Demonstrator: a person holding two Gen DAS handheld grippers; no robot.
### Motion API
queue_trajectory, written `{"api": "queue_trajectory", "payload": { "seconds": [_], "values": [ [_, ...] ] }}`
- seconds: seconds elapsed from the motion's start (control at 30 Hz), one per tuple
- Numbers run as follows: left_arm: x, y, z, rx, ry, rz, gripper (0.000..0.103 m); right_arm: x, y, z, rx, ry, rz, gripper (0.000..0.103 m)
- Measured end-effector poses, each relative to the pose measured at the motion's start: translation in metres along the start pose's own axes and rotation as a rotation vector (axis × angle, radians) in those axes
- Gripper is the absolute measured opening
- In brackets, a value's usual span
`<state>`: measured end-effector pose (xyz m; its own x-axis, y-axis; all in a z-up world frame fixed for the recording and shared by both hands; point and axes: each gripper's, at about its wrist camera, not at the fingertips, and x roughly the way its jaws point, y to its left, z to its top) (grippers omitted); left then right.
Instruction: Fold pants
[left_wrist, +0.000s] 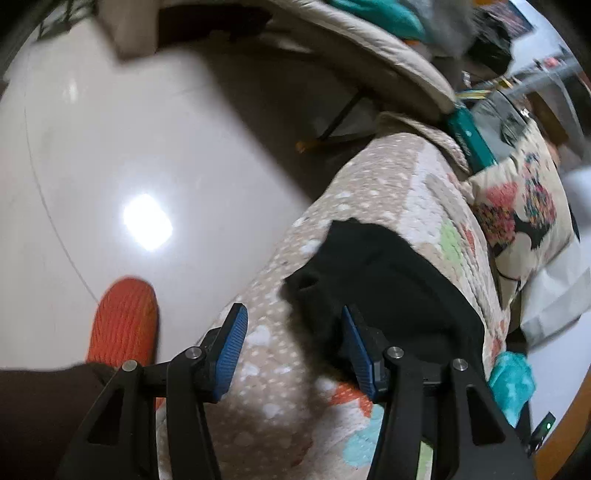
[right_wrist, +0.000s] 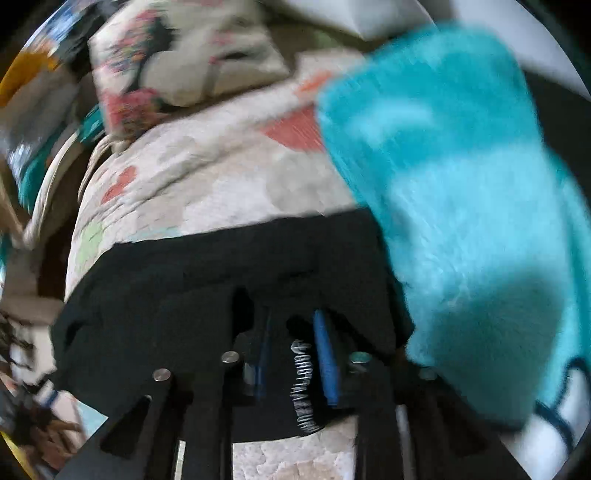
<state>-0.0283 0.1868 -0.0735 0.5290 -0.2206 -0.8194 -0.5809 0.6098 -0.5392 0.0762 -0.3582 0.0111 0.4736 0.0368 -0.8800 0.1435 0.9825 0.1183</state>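
Observation:
The black pants (left_wrist: 391, 280) lie on a patterned beige quilt (left_wrist: 369, 177) over a sofa edge. My left gripper (left_wrist: 291, 325) is open, its blue pads wide apart, just short of the pants' near corner; the right pad (left_wrist: 356, 350) sits at the fabric edge. In the right wrist view the pants (right_wrist: 207, 280) spread across the quilt (right_wrist: 207, 173). My right gripper (right_wrist: 295, 350) has its blue pads close together with the pants' waistband, marked with white lettering (right_wrist: 304, 387), between them. That view is blurred.
A fluffy turquoise blanket (right_wrist: 461, 206) lies right of the pants, touching them. A floral cushion (left_wrist: 524, 206) rests behind. An orange slipper (left_wrist: 123, 321) stands on the glossy white floor (left_wrist: 129, 147) at left. Clutter fills the far background.

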Motion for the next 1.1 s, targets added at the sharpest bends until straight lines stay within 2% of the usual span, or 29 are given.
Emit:
{"api": "queue_trajectory", "payload": {
  "seconds": [0.07,0.13,0.23,0.37,0.63,0.8,1.03,1.1],
  "values": [
    [0.006,0.007,-0.002,-0.046,0.034,-0.025,0.052,-0.008,0.020,0.002,-0.059,-0.024,0.067,0.050],
    [0.011,0.010,-0.005,-0.078,0.057,-0.064,0.052,-0.013,0.056,0.009,-0.144,-0.026,0.153,0.057],
    [0.015,0.003,-0.008,-0.073,0.070,-0.123,0.052,-0.006,0.119,0.017,-0.308,0.009,0.261,0.059],
    [0.019,-0.008,-0.011,-0.053,0.064,-0.156,0.052,0.024,0.211,0.016,-0.534,0.111,0.369,0.059],
    [0.037,-0.015,-0.015,-0.054,0.052,-0.117,0.057,0.073,0.353,-0.020,-0.892,0.238,0.413,0.059],
    [0.038,-0.013,-0.018,-0.076,0.033,-0.117,0.061,0.103,0.412,-0.048,-1.069,0.314,0.407,0.059],
    [0.040,-0.016,-0.018,-0.062,0.027,-0.099,0.064,0.137,0.448,-0.067,-1.174,0.356,0.364,0.061],
    [0.041,-0.020,-0.018,-0.028,0.037,-0.070,0.059,0.138,0.452,-0.071,-1.202,0.350,0.345,0.061]
  ]
}}
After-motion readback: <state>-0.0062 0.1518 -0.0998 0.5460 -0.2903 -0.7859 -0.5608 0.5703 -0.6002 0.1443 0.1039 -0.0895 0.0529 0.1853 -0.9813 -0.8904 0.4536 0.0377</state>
